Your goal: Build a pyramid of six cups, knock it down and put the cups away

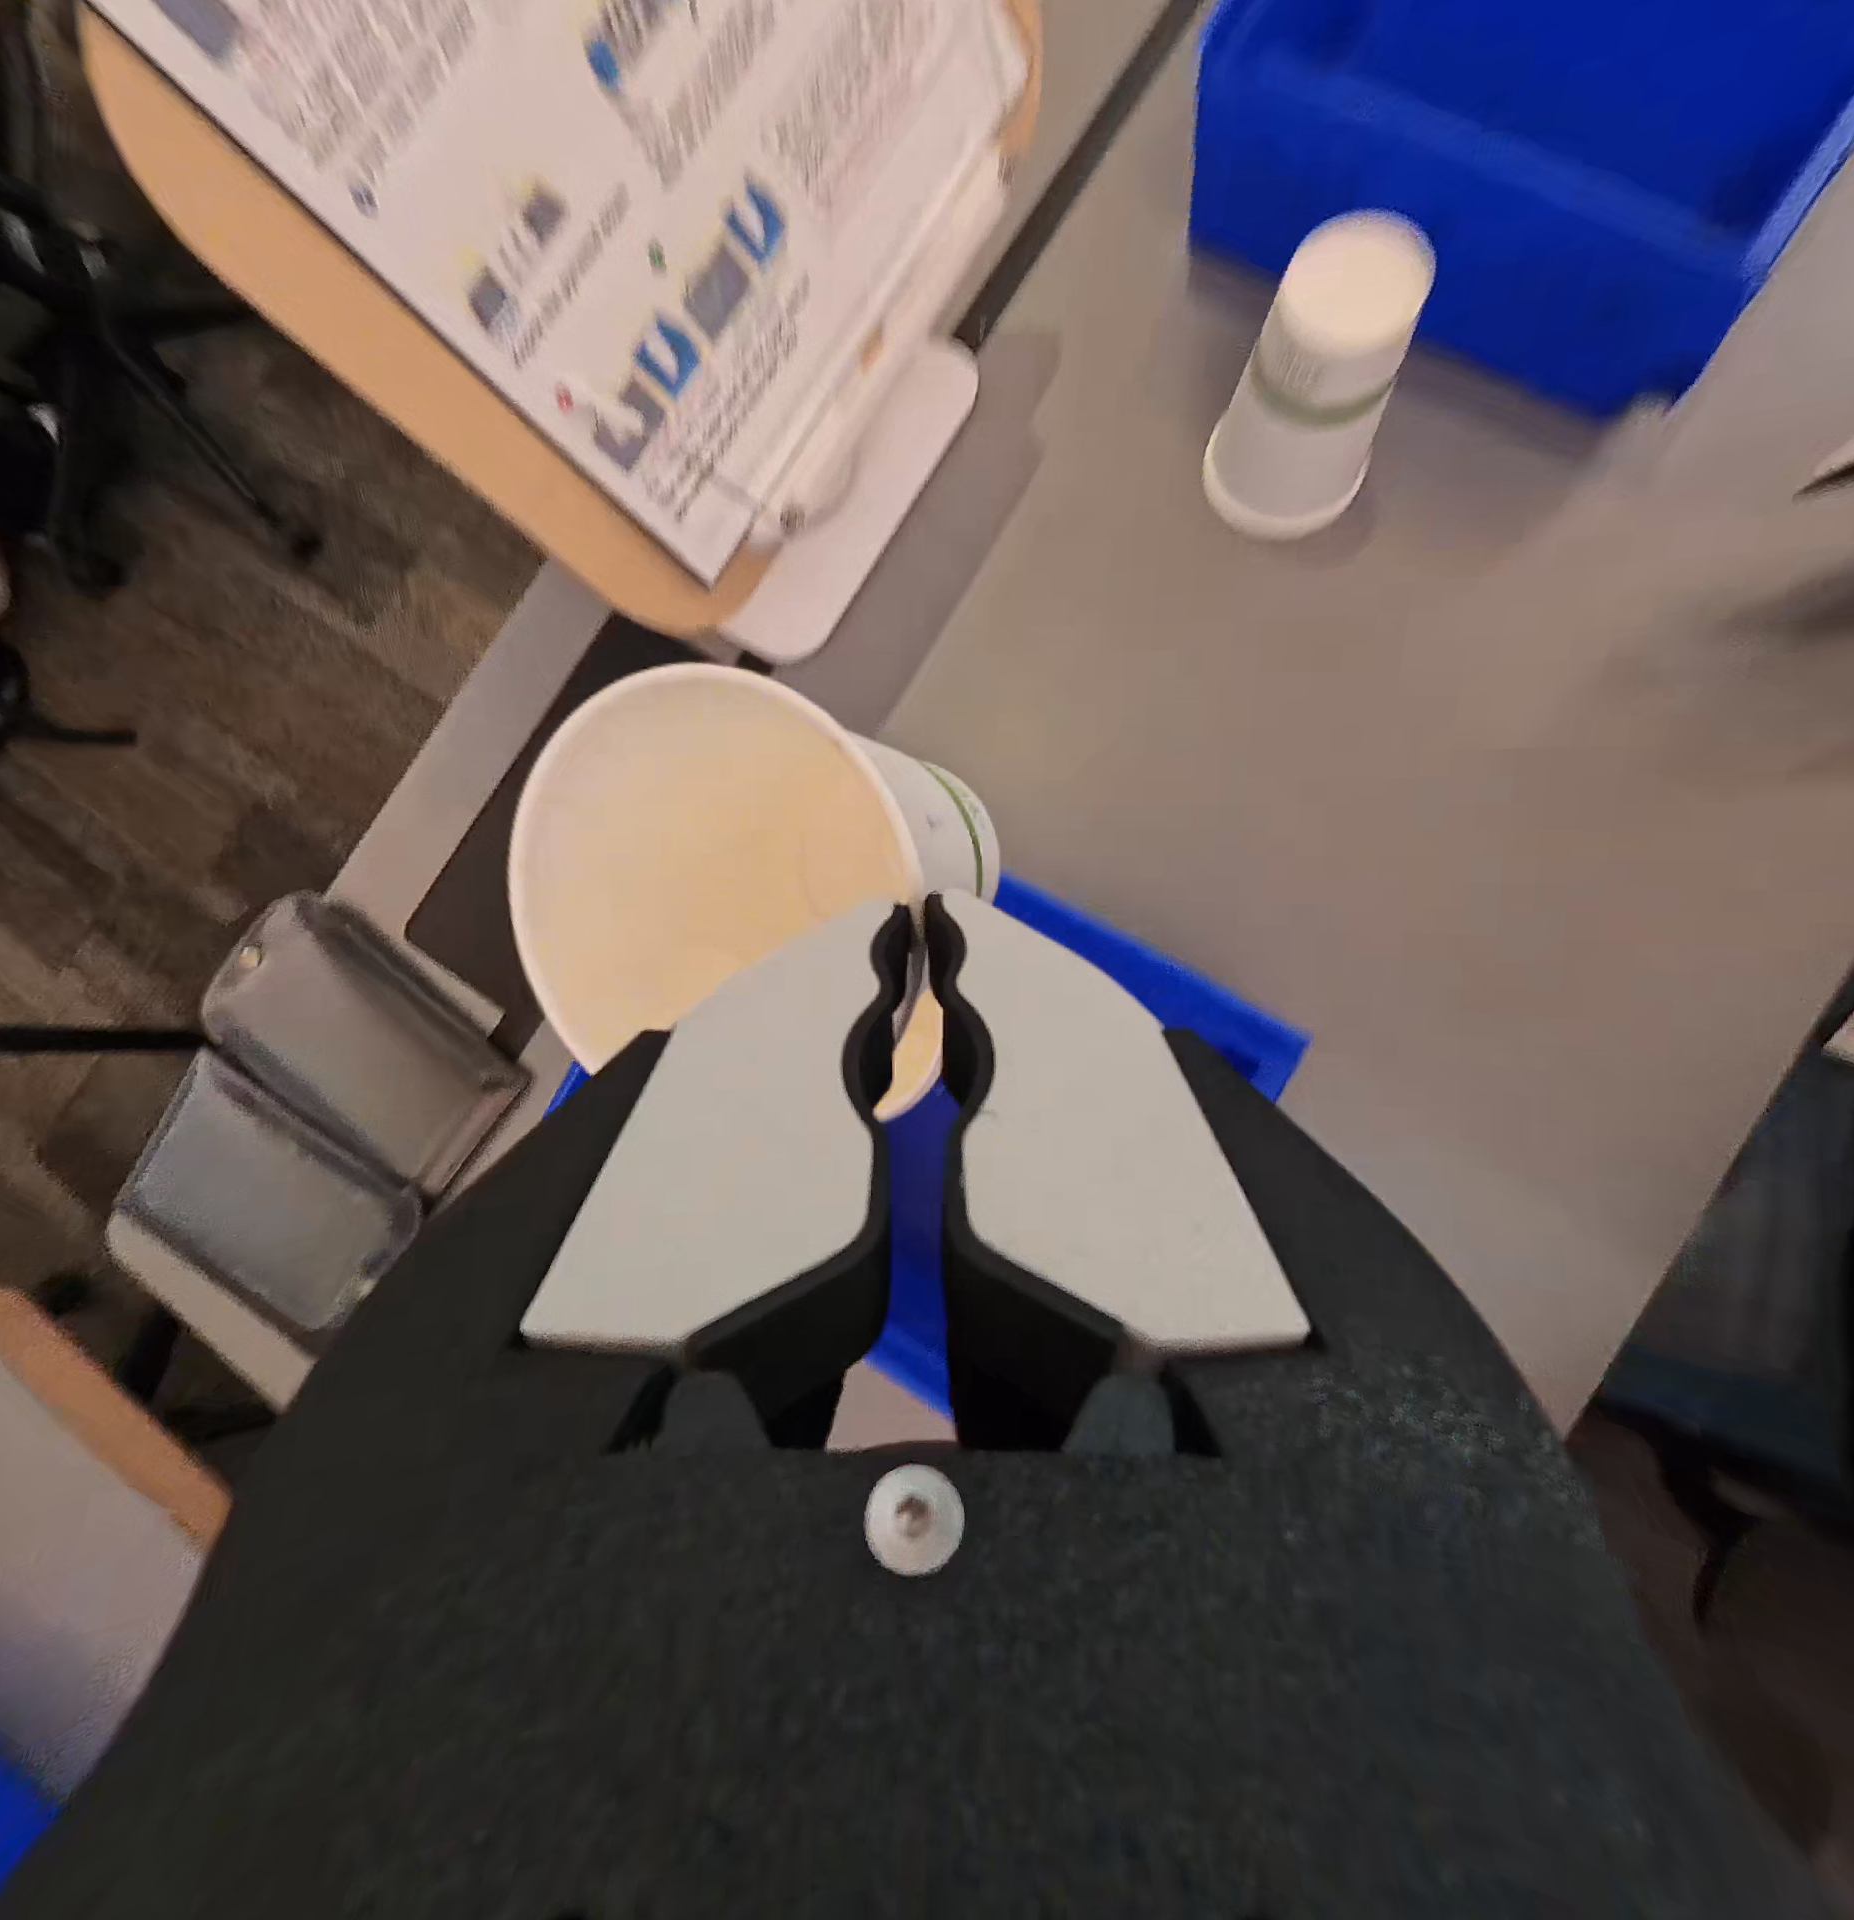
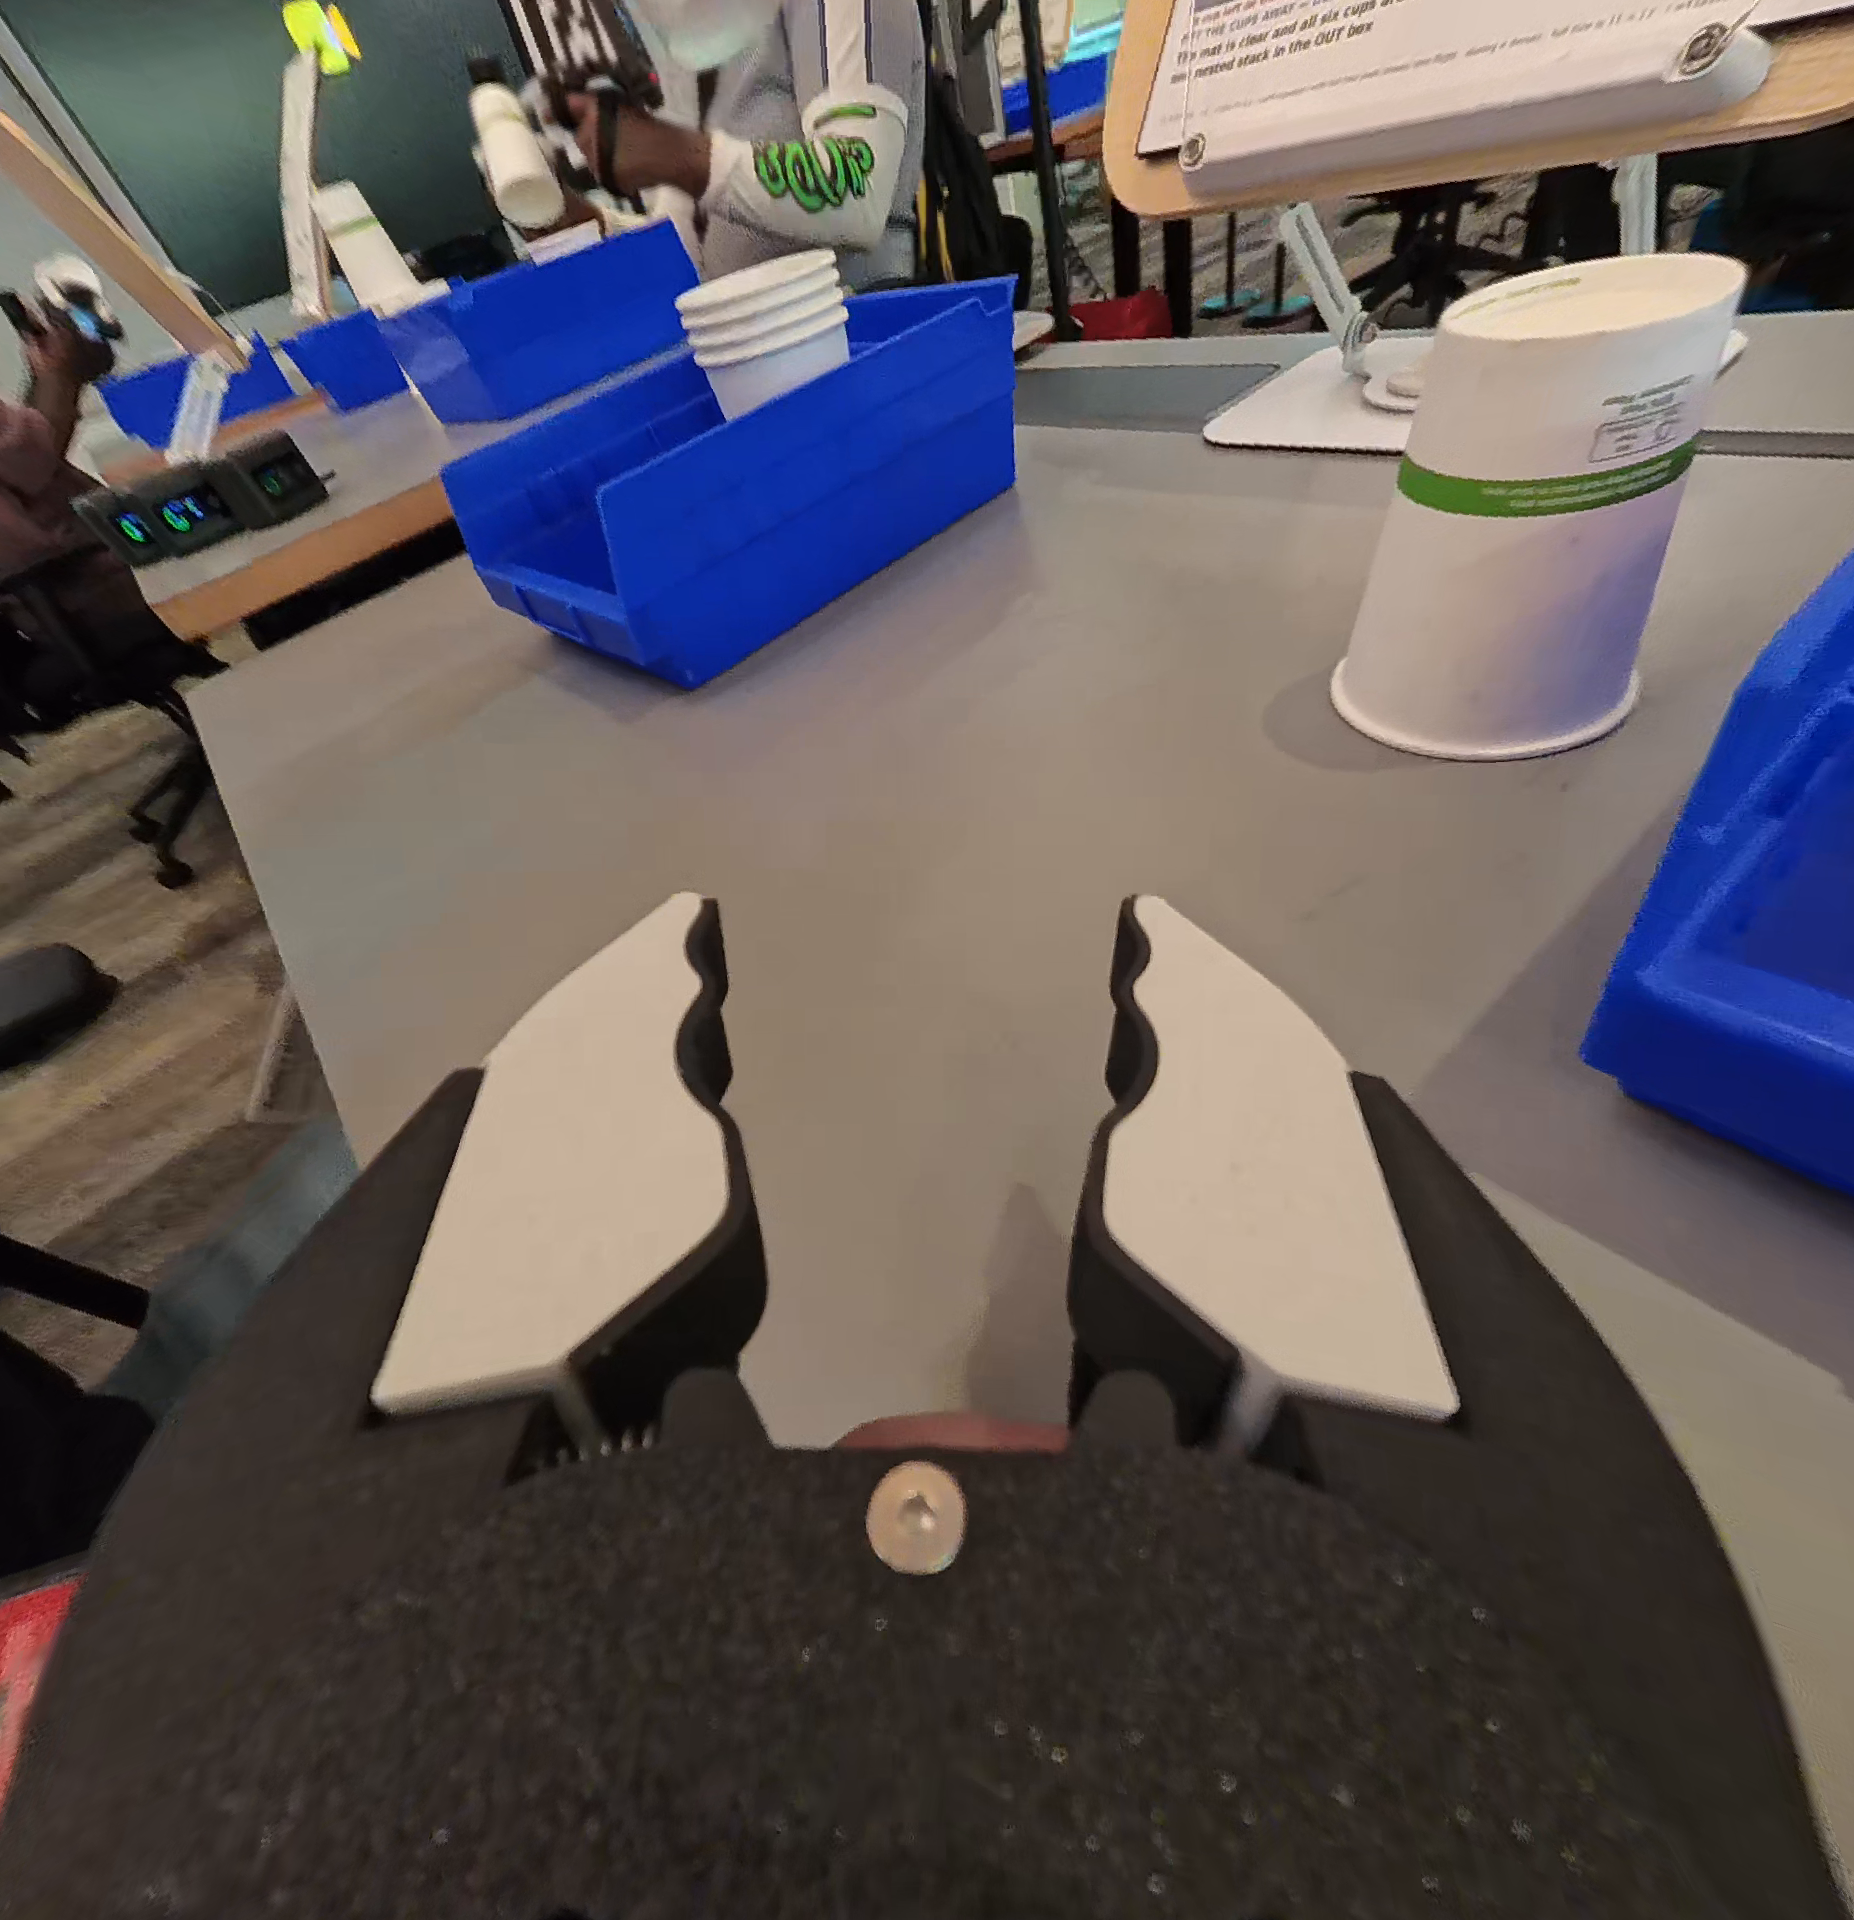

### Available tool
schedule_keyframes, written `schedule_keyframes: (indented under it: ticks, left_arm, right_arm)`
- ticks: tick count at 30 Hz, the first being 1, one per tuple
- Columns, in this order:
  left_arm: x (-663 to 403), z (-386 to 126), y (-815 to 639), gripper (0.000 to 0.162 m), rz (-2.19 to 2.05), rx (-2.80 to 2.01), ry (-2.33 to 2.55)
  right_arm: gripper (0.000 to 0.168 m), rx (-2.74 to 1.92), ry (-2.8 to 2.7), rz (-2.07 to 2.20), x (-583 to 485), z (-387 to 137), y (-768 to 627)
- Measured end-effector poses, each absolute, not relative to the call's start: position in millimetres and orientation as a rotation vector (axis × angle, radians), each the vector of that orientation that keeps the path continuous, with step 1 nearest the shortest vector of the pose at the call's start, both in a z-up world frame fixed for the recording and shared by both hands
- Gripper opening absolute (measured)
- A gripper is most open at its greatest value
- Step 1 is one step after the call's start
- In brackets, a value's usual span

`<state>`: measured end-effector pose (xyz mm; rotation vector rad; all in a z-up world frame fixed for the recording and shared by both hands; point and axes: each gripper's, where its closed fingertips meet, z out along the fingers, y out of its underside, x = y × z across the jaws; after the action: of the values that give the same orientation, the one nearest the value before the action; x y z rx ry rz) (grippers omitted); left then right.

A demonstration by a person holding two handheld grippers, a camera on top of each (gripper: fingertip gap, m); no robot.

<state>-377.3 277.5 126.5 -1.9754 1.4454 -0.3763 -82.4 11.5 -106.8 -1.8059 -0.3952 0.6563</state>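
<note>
The left gripper [image 1: 920, 914] has its fingers pressed together on the rim of a paper cup [image 1: 715, 862], pinching the wall between the tips; the cup hangs tilted with its open mouth turned toward the camera, over the near edge of the grey table [image 1: 1318, 831] and a blue bin [image 1: 1162, 997] just below it. Farther along the table a second cup [image 1: 1312, 384] stands upside down, near a larger blue bin [image 1: 1474, 156] behind it. To the left, a tan board carrying a printed sheet [image 1: 590, 208] leans past the table edge. The right gripper [image 2: 918, 935] hovers low over bare table with its fingers spread wide and nothing between them. Ahead on the right the upside-down cup [image 2: 1525, 540] with a green band stands on its rim, just beside the corner of a blue bin [image 2: 1785, 935]. Farther left, another blue bin [image 2: 757, 520] holds a nested stack of cups [image 2: 772, 332]. Beyond the table, a person in a white sleeve [image 2: 798, 156] works at another bench.
</note>
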Motion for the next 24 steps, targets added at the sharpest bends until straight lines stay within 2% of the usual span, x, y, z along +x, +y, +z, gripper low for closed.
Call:
schedule_keyframes:
  ticks: [7,15,18,24]
  left_arm:
    - [-323.5,161.5,221.1,0.002,-0.881,-1.748,1.015]
    - [-228.6,126.2,136.1,0.002,-1.556,-1.559,0.785]
    - [-202.6,110.4,117.8,0.002,-1.653,-1.544,0.765]
    - [-172.5,100.6,89.6,0.002,-1.744,-1.501,0.776]
  right_arm:
    - [0.076,-1.709,-0.337,0.930,-107.2,-82.6,34.4]
    - [0.098,-1.502,-0.334,1.193,-124.7,-10.0,72.7]
    - [0.108,-1.448,-0.366,1.142,-118.7,12.9,81.7]
    - [0.110,-1.428,-0.380,1.065,-106.7,33.5,95.8]
